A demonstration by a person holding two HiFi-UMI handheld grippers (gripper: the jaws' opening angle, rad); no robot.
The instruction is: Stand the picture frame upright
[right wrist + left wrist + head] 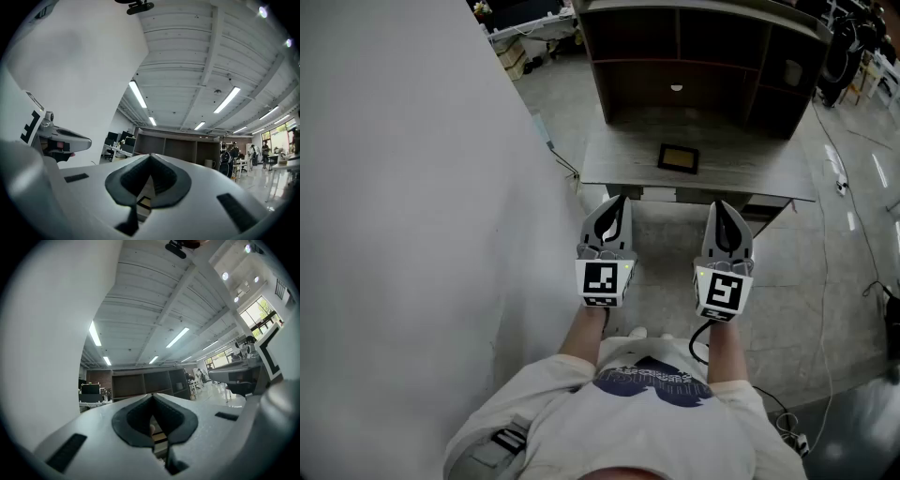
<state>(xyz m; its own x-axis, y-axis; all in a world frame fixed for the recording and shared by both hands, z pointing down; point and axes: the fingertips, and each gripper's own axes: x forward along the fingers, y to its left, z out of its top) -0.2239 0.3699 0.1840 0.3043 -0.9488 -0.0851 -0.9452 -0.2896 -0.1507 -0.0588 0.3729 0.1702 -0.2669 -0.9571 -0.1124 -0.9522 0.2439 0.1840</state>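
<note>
1. Closest to the lens, at the bottom of the head view, is the person's pale shirt (581,422), with both forearms reaching up the frame from it.
2. Left gripper (617,202) and right gripper (724,206) sit side by side at mid-frame. Each has its jaws pressed together on nothing, and their own views confirm this.
3. Up the frame from them, the picture frame (678,157) lies flat on the grey desk (741,173), near the middle of the top and well apart from both grippers.
4. My read is that the task has not really begun; this looks like the approach, with nothing touched yet.
5. Next, I'd say, one gripper needs to travel to the desk, spread its jaws and take an edge of the frame so it can be tipped up. The frame lies flush on the top, so getting a jaw under its edge may be fiddly.
6. Behind the frame is a brown shelf unit (712,47). Its wide lower bay holds a small white object (676,88), and the right bay holds a pale item (794,71) too small to identify. The upper cubbies show nothing I can make out.
</note>
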